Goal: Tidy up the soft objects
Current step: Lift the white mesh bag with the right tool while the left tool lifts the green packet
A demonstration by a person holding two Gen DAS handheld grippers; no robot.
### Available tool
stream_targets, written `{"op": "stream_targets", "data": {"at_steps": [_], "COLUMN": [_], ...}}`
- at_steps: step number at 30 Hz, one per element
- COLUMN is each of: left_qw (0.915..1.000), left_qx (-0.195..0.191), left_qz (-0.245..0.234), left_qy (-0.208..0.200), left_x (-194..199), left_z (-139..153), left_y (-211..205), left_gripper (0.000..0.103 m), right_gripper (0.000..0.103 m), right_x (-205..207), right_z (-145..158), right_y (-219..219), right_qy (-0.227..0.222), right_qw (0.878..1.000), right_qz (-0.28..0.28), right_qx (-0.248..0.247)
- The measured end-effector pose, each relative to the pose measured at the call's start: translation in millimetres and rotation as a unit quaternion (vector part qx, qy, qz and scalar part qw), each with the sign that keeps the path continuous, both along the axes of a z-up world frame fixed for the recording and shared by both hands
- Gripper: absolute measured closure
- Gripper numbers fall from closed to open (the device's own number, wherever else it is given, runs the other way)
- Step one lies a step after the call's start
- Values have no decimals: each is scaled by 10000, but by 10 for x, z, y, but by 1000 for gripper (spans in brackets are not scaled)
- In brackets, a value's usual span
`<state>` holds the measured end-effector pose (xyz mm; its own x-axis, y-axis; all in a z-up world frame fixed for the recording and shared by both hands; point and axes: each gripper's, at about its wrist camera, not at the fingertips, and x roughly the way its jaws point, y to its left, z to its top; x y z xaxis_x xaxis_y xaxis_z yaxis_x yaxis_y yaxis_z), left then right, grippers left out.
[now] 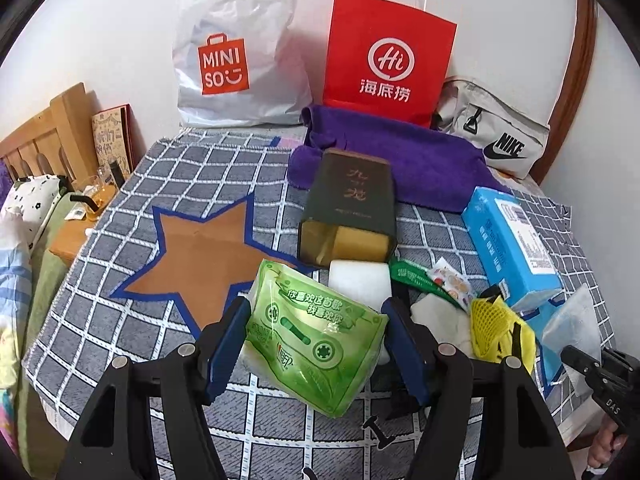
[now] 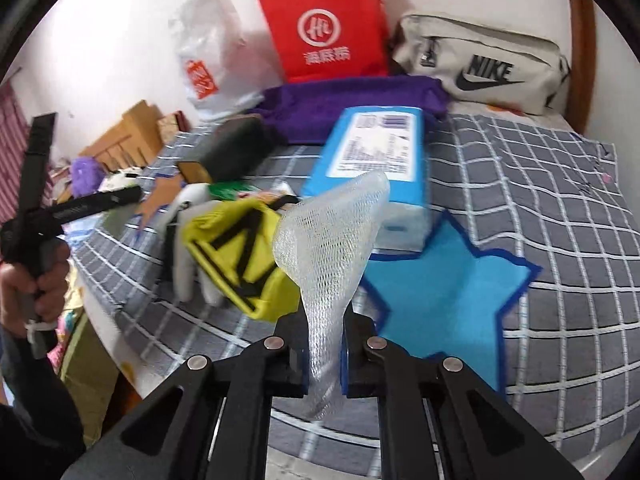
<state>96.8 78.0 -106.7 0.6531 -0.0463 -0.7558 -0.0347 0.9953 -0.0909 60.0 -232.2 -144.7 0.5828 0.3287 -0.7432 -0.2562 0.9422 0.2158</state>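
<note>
1. My right claw (image 2: 324,354) is pinched narrow on a white mesh sleeve (image 2: 330,240). Its long axis runs up and away from my fingers, and the wider end flares above the checked cloth (image 2: 540,184).
2. The sleeve hangs in the air, in front of the blue tissue box (image 2: 372,148) and between the yellow pouch (image 2: 244,256) and the blue star patch (image 2: 448,292).
3. My left claw (image 1: 316,344) stands fairly wide around a green tissue pack (image 1: 316,336). Both blue pads (image 1: 226,344) touch its sides, and the pack lies slantwise across the gap, its long axis running from upper left to lower right.
4. That pack sits low over the cloth, just beside the brown star patch (image 1: 200,256) and in front of the dark box (image 1: 352,200), which lies with its open end toward me.
5. Readable writing: "MINISO" on the white plastic bag (image 1: 240,52), "Hi" above Chinese characters on the red paper bag (image 1: 388,52), "NIKE" on the grey pouch (image 1: 492,132). The green pack carries Chinese print and a cassette drawing.
6. Both claws tilt down toward the cloth. In the right view, my left hand (image 2: 38,280) grips its handle at the left edge.
</note>
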Motion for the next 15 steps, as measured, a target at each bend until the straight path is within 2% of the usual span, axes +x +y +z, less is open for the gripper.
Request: {"op": "stream_targets", "data": {"at_steps": [8,15], "left_qw": [9999,9994], "left_qx": [117,285], "left_qz": [-20,-143], "left_qy": [-98,-136], "left_x": [175,466], "left_z": [222,409], "left_y": [-59,-166], "left_gripper": [37,37], "right_gripper": [93,93], "right_x": [214,661], "right_z": [396,663], "right_y": [-93,-90], "right_qy": [-357,-470], "right_qw": [9993,9988], "right_qz": [-60,-106], "right_qx": [57,-20]}}
